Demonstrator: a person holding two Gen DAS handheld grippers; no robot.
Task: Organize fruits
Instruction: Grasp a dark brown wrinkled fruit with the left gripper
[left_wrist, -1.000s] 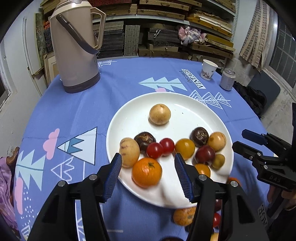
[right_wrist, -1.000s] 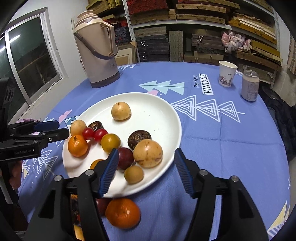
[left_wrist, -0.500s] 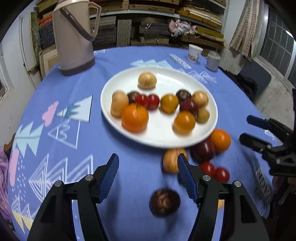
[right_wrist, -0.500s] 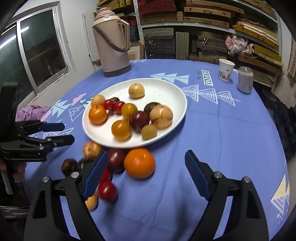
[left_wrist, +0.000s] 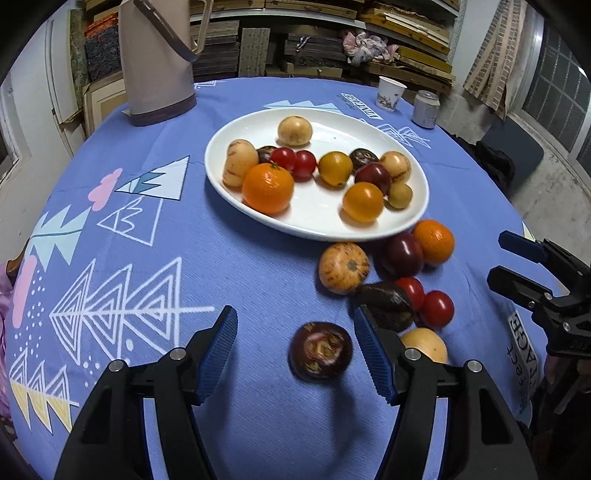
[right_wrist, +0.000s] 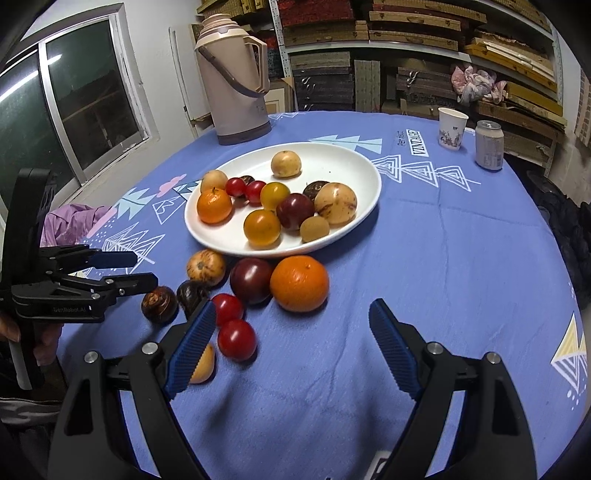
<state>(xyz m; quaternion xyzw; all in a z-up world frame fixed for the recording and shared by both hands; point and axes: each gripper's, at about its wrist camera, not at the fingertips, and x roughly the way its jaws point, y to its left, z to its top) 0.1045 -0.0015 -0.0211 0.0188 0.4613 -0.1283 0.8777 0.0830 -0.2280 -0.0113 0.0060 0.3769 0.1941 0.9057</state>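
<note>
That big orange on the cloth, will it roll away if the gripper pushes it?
Probably. The orange is round and sits on flat cloth, so a push could roll it. The dark plum touching it may block one side. Its skin looks firm, likely an easy grip.

Each camera sits on a gripper and looks forward along its two fingers, down at a slant onto the blue tablecloth. The left wrist view looks from the near edge of the table, with the left gripper big at the bottom. The white plate is up in the middle, and the other gripper pokes in at the right edge. The right wrist view looks from a spot more to the right, with the right gripper at the bottom. Both views show the plate, the loose fruit near it, the tall flask, the paper cup and the can.
</note>
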